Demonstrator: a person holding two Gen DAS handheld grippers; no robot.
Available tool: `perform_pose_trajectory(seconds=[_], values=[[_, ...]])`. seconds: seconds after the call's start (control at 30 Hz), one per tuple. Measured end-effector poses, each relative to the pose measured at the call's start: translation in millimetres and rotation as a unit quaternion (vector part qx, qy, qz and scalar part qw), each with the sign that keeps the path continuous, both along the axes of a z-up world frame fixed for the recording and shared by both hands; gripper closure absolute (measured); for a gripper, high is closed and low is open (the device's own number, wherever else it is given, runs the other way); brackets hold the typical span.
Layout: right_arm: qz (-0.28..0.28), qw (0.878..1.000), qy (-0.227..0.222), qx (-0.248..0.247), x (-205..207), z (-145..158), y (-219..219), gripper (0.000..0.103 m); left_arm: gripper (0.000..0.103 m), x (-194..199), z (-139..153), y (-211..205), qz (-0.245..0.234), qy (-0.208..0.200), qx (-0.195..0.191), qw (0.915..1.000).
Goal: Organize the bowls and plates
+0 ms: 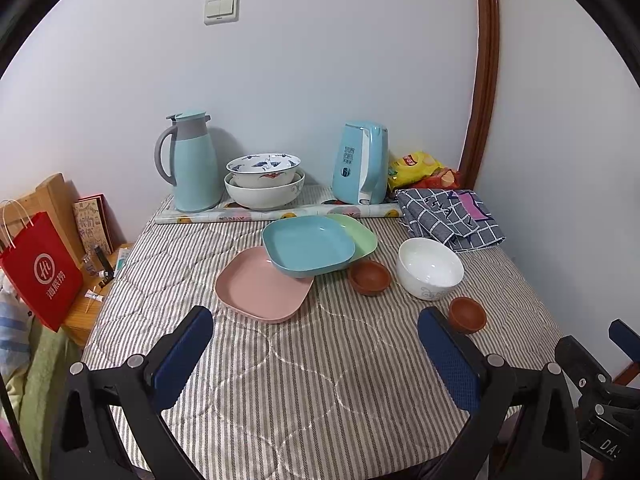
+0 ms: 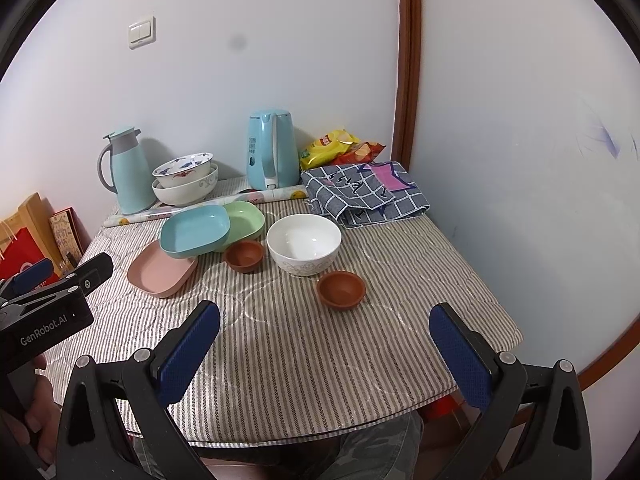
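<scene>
On the striped table, a blue plate (image 1: 308, 246) (image 2: 196, 230) rests tilted on a pink plate (image 1: 262, 284) (image 2: 160, 270) and a green plate (image 1: 360, 234) (image 2: 246, 220). A white bowl (image 1: 430, 268) (image 2: 304, 244) stands to the right, with two small brown bowls: one (image 1: 370, 278) (image 2: 243, 255) beside the plates, one (image 1: 467, 314) (image 2: 341, 290) nearer. Two patterned bowls (image 1: 264, 178) (image 2: 186, 180) are stacked at the back. My left gripper (image 1: 316, 344) is open and empty over the near table. My right gripper (image 2: 326, 340) is open and empty, behind the near brown bowl.
A blue thermos (image 1: 192, 160) (image 2: 126, 170), a blue kettle (image 1: 362, 162) (image 2: 270, 148), a rolled mat (image 1: 280, 213), snack bags (image 1: 418, 166) (image 2: 340, 146) and a folded checked cloth (image 1: 450, 216) (image 2: 366, 192) line the back. A red bag (image 1: 42, 270) stands left of the table. Walls close the back and right.
</scene>
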State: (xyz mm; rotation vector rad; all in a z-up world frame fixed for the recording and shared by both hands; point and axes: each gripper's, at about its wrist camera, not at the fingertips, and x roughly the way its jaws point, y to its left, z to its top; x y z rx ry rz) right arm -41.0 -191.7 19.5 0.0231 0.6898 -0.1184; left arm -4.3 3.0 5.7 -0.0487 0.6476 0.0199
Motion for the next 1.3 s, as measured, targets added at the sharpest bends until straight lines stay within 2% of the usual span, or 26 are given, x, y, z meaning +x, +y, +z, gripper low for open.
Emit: perform_pose_trajectory(seconds=[1.3], values=[[-0.007,1.000,-0.010,0.006,-5.4,3.5,-3.0,0.000,0.000,-4.2,2.4,-0.6,0.001,-0.002,0.002,1.0000]])
